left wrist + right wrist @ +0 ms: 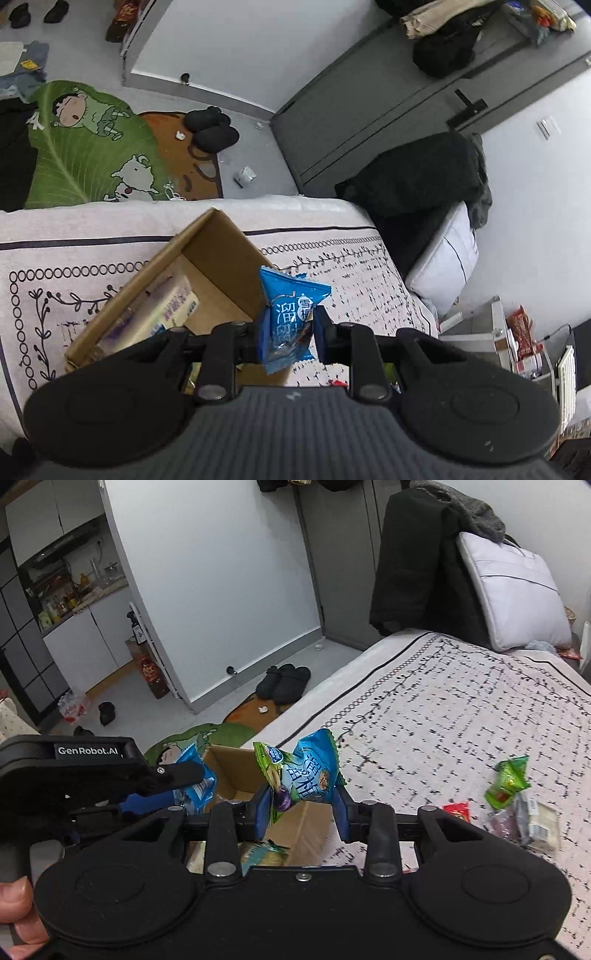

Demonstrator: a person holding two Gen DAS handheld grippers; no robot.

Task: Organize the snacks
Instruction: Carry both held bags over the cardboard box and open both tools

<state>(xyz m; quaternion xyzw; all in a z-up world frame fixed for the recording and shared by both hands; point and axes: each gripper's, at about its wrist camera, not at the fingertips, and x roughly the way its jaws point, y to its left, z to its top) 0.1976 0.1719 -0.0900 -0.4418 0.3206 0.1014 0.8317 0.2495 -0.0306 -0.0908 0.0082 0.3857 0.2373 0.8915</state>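
Both tools are carrying snacks toward the cardboard box [207,280] that sits open on the bed [461,716]. The left tool [286,328] is clamped on a blue snack packet [290,314], which stands upright between its blue pads just beside the box's near right wall, not yet over the opening. The right tool [301,805] grips a green-and-blue packet [303,771] pinched at its middle, so both ends flare out; it hangs above the box's right edge. Inside the box a pale wrapped snack [166,314] already lies against the left wall, leaving bare cardboard floor toward the back.

To do this step well, each packet should probably be brought fully over the open floor of the box before the jaws part (a release at the rim would likely let it slide off onto the bedcover). The two tools are close together, the left tool [173,779] showing just beside the right one in the right wrist view, so dropping one packet at a time, with the other tool held aside, seems safest. Lowering into the box before letting go should keep the light, crinkly packets from bouncing out.

More loose snacks [517,805] lie on the bedcover well to the right of the box, so the task looks far from finished.
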